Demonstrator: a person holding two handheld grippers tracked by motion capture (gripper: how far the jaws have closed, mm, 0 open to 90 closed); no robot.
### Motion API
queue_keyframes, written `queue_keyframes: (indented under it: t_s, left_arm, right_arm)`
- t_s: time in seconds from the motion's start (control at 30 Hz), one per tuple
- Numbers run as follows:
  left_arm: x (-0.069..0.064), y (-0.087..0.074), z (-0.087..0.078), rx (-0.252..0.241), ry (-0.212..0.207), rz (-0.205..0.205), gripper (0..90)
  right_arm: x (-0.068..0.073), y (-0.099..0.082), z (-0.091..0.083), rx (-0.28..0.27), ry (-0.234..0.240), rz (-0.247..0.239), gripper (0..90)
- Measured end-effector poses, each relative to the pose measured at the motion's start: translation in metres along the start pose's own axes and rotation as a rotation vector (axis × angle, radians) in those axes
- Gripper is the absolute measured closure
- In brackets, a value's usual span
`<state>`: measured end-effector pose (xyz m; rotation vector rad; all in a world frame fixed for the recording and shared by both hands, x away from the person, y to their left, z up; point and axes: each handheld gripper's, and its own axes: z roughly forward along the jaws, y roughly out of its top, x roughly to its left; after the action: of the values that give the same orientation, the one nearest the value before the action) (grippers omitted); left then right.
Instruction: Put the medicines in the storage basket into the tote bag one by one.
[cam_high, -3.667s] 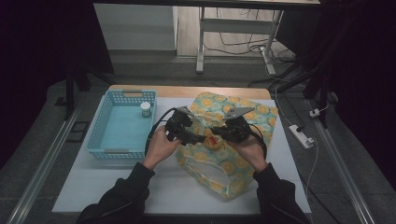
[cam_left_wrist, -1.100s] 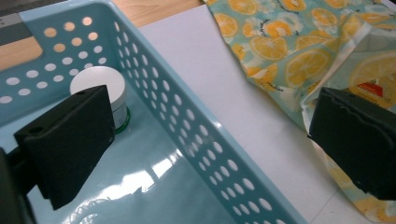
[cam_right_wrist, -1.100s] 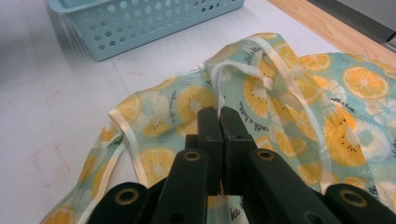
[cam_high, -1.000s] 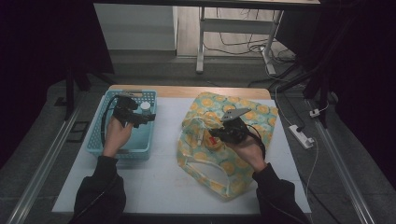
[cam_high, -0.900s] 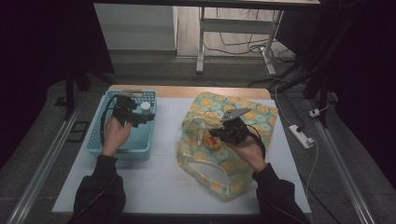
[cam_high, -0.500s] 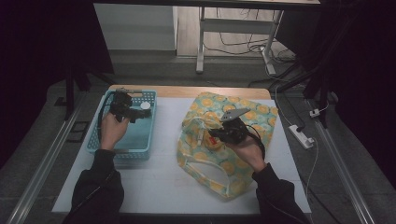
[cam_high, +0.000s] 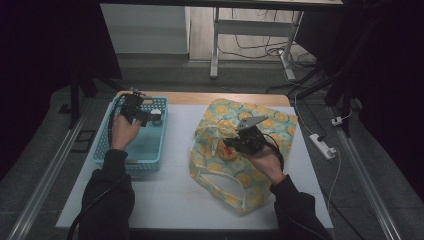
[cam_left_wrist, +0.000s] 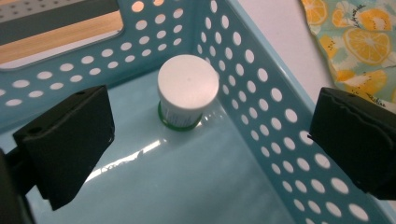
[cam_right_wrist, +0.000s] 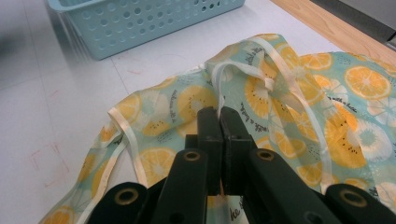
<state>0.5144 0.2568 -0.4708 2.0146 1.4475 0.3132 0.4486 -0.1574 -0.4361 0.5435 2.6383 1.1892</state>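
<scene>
High view with both gripper views. We hold the left gripper (cam_high: 156, 118) over the far right corner of the pale blue perforated basket (cam_high: 109, 149), its jaws spread wide and empty. Seen along those jaws, the small white-lidded jar (cam_left_wrist: 187, 91) with a green base stands upright on the basket floor, close to the corner walls and lying between the two pads but untouched by either. Our right gripper (cam_high: 227, 143) is clenched on a cream strap (cam_right_wrist: 219, 88) of the citrus-print fabric bag (cam_high: 270, 122), which lies on the white table (cam_high: 170, 195) to the right of the basket (the strap rises taut from the pinched jaws, lifting the bag's edge).

To do the step well, we judge that the left gripper should descend straight, centring the jar so both pads meet its sides below the lid. The nearby side wall leaves little room, so the right-hand pad must slip between jar and wall without catching a hole. The right grip should stay steady, keeping the bag mouth raised.
</scene>
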Motion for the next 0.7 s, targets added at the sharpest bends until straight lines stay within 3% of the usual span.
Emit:
queue_keyframes:
  t_s: [0.13,0.23,0.43,0.5,0.7]
  left_arm:
    - [0.001,0.005,0.009,0.039,0.047,-0.003,0.0]
    - [0.004,0.007,0.016,0.061,0.036,-0.004,0.1]
    - [0.007,0.011,0.029,0.107,0.068,0.007,3.9]
    - [0.006,0.013,0.031,0.114,0.085,0.018,7.4]
    - [0.004,0.018,0.038,0.14,0.078,0.026,27.3]
  right_arm:
    - [0.0,0.0,0.0,0.001,0.0,-0.001,89.2]
    - [0.0,0.0,-0.001,-0.002,0.0,0.001,89.2]
    - [-0.001,-0.001,-0.002,-0.004,0.0,0.004,89.1]
    - [-0.002,-0.001,-0.001,-0.004,0.0,0.004,89.1]
    - [-0.003,-0.001,-0.002,-0.006,-0.003,0.009,89.1]
